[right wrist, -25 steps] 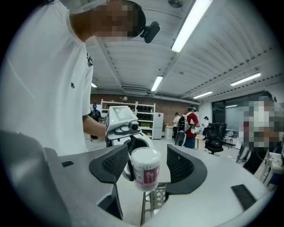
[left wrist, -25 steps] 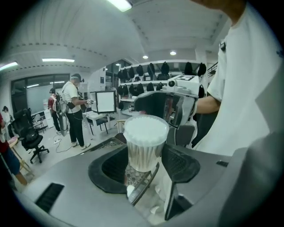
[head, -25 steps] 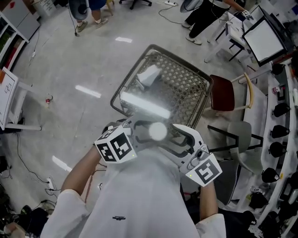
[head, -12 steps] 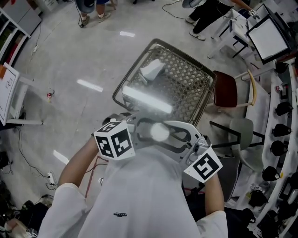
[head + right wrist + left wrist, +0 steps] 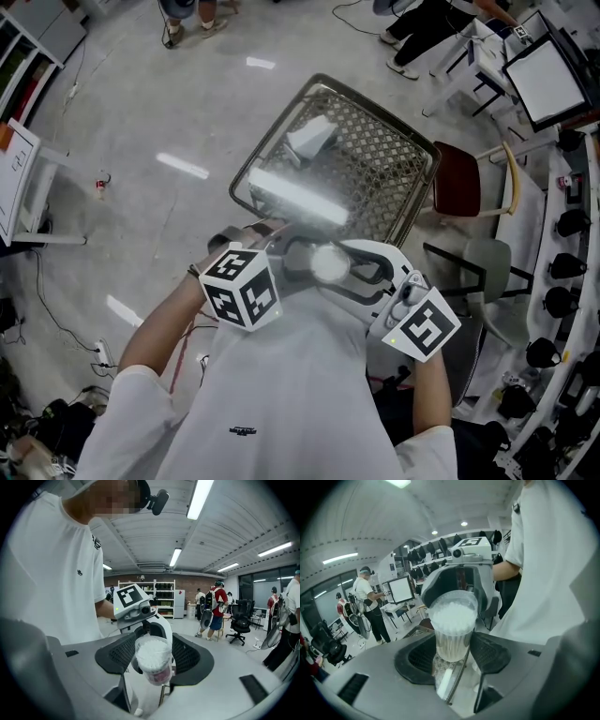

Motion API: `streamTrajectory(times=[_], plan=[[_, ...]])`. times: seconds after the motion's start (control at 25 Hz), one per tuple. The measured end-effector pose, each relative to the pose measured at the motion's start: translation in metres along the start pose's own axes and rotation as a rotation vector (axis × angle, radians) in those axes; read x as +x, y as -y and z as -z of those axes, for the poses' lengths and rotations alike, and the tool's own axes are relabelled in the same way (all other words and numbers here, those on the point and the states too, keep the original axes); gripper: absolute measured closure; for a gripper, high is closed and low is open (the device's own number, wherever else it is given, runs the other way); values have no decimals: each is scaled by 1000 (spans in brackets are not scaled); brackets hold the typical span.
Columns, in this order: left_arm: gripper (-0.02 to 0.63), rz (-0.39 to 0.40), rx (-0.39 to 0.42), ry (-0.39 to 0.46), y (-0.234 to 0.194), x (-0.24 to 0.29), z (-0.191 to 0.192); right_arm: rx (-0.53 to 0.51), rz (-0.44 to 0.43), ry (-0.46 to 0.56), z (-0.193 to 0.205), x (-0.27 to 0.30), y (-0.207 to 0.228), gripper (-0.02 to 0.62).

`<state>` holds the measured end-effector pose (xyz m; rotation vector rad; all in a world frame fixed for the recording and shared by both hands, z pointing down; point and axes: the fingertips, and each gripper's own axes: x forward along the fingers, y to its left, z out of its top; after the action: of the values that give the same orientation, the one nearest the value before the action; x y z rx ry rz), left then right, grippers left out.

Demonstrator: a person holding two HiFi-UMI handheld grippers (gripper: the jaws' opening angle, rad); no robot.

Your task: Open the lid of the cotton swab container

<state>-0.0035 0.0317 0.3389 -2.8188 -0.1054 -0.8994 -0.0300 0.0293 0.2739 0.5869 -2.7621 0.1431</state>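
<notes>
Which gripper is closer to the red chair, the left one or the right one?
Right. In the head view the right gripper sits below-left of the red chair. The left gripper, its jaws just closing further on the cotton swab container, lies beyond that container, farther off.

From your head view the cotton swab container (image 5: 328, 264) is only a bright, blurred blob, so you cannot tell there whether its lid is on. The left gripper (image 5: 452, 654) has its fingers (image 5: 419, 656) around it, and they have just been closing a little. The right gripper (image 5: 154, 667) flanks it with its fingers (image 5: 190, 656). In neither gripper view can you make out the lid's seam. Glare washes over the wire basket (image 5: 384, 164), and the pale thing (image 5: 311, 141) inside is too blurred to name. The people (image 5: 417, 28) at the top edge are cut off above the legs.
</notes>
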Motion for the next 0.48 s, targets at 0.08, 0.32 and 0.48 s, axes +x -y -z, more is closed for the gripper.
streamTrajectory(times=[0.08,0.32,0.48], plan=[[383,4,-5,6,-1,0,-2,0,-8,-6,-3,-1,2,359],[383,-8,-45,26,-9,1,-3,-69,36,94,-24,-1,9,373],[382,-4,-55,18,-2,1,4,-83,59,142,-38,4,12,394]])
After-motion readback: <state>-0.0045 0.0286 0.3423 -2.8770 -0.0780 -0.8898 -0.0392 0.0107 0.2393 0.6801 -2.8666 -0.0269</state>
